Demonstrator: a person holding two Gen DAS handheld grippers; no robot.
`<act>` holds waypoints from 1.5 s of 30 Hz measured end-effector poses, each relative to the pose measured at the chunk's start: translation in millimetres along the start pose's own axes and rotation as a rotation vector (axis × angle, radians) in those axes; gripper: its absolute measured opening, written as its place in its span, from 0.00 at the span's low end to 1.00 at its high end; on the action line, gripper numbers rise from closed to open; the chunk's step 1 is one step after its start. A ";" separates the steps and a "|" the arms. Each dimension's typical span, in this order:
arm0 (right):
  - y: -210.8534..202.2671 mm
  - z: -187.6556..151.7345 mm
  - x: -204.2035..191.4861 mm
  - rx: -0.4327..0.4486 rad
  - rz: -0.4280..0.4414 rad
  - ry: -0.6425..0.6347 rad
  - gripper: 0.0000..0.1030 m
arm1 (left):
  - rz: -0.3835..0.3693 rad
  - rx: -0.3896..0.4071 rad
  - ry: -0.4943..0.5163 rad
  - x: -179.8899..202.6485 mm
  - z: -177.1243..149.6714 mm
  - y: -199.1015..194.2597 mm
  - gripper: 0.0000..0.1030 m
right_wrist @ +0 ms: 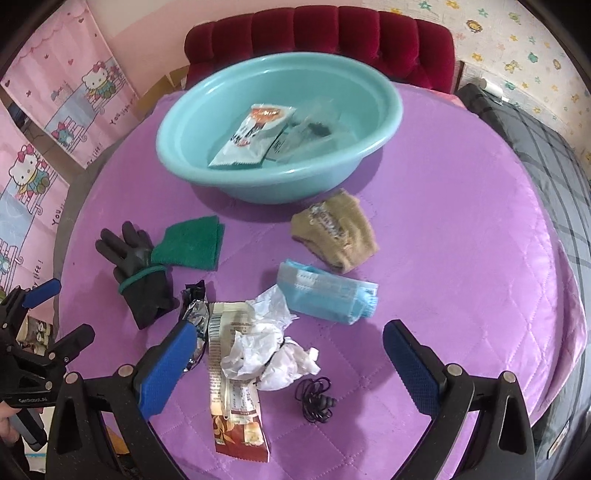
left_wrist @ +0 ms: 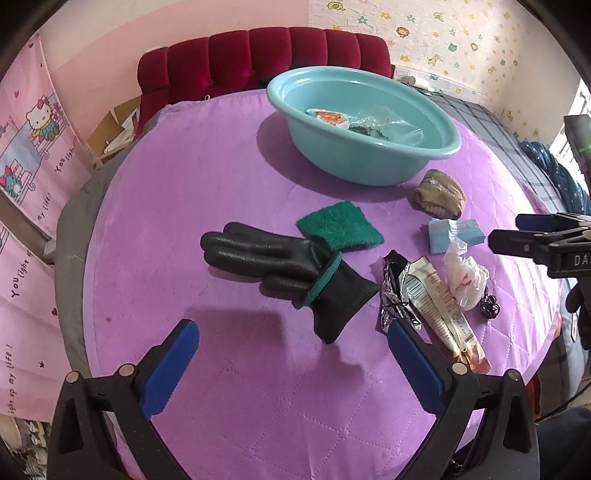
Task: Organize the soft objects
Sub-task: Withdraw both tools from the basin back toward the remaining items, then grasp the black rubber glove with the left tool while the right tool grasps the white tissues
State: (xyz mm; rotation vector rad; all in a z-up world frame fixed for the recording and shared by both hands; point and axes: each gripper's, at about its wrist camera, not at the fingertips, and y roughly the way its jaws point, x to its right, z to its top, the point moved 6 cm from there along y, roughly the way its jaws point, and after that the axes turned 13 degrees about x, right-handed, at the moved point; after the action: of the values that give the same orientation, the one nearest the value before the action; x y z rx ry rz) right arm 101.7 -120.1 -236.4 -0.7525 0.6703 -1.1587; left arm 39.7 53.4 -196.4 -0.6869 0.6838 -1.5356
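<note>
Both grippers hover with jaws spread, empty. The black glove (left_wrist: 280,273) lies on the purple bed (left_wrist: 221,166), near the basin (left_wrist: 436,147). I'd pinch its cuff, since it's floppy.

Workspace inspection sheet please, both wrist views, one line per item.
Surface: purple quilted cover, round-edged, bare toward the right.
Job's things: black glove lying flat, its cuff overlapping the green scouring pad; tan knit item beside the teal basin; blue mask pack; crumpled white bags.
Basin contents: snack packet and a clear bag.
Clutter: foil wrapper, long snack wrapper.
Grippers: left claw open, empty, short of the glove cuff; right claw open, empty, over the wrappers and bags.
Cables: coiled black earphones.
Surroundings: red tufted headboard, cartoon wallpaper.
</note>
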 end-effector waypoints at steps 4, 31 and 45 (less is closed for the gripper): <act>12.7 -3.2 -7.2 -0.021 0.017 -0.007 1.00 | 0.004 -0.013 0.002 -1.8 -5.4 4.4 1.00; 23.3 -11.1 -26.3 -0.073 0.079 -0.019 0.11 | 0.038 -0.023 -0.133 -9.2 -0.7 36.9 1.00; 9.3 -4.8 -11.3 -0.052 0.022 -0.084 0.11 | 0.028 -0.073 -0.201 1.9 14.2 68.0 0.80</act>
State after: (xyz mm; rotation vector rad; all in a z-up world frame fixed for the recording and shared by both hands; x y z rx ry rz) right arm 100.0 -108.1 -245.8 -0.8311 0.6392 -1.0868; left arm 94.2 46.6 -238.9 -0.8703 0.5975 -1.3987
